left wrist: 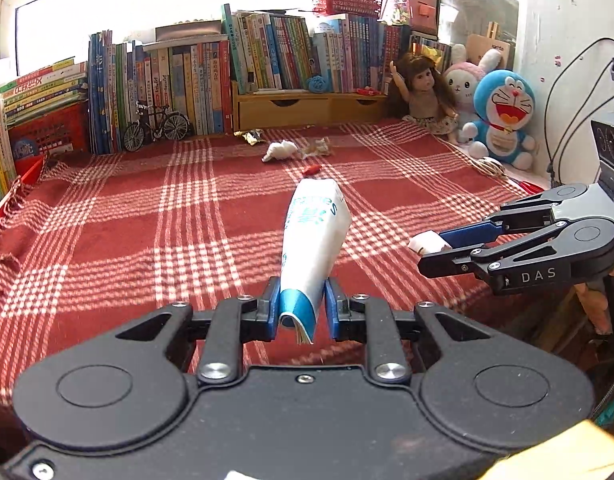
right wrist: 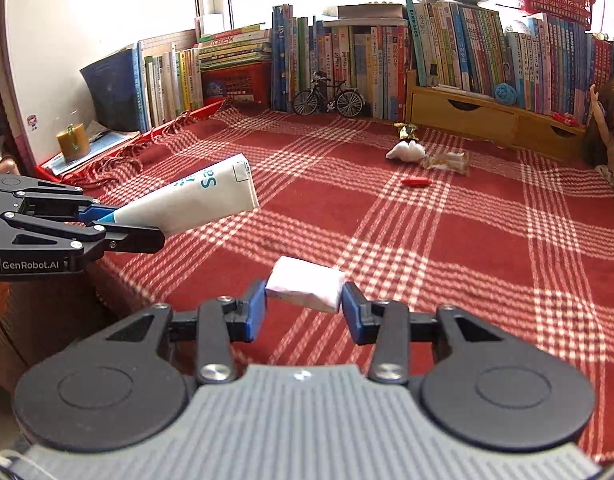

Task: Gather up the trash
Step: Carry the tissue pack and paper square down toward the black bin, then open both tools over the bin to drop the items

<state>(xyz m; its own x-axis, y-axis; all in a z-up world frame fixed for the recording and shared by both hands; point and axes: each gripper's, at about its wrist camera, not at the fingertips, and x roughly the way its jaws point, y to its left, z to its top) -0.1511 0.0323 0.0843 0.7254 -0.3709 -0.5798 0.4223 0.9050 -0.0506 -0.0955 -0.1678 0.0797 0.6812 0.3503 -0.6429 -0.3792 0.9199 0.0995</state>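
The white tube (left wrist: 315, 236) is pinched by the left gripper (left wrist: 303, 304), its long end pointing far. The folded tissue (right wrist: 305, 289) is clamped by the right gripper (right wrist: 303, 312). More trash (right wrist: 405, 151) lies far ahead, nearer the right gripper.

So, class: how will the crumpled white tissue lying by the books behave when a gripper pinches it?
The tissue looks crumpled and soft, so it probably squashes between the fingers. It seems light and may slide on the blanket if nudged. Unlikely to break.

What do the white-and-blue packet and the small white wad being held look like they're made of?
White-and-blue packet: thin glossy plastic film, judging by its sheen, printed lettering and soft creases. Small white wad: probably matte folded tissue or paper; no shine.
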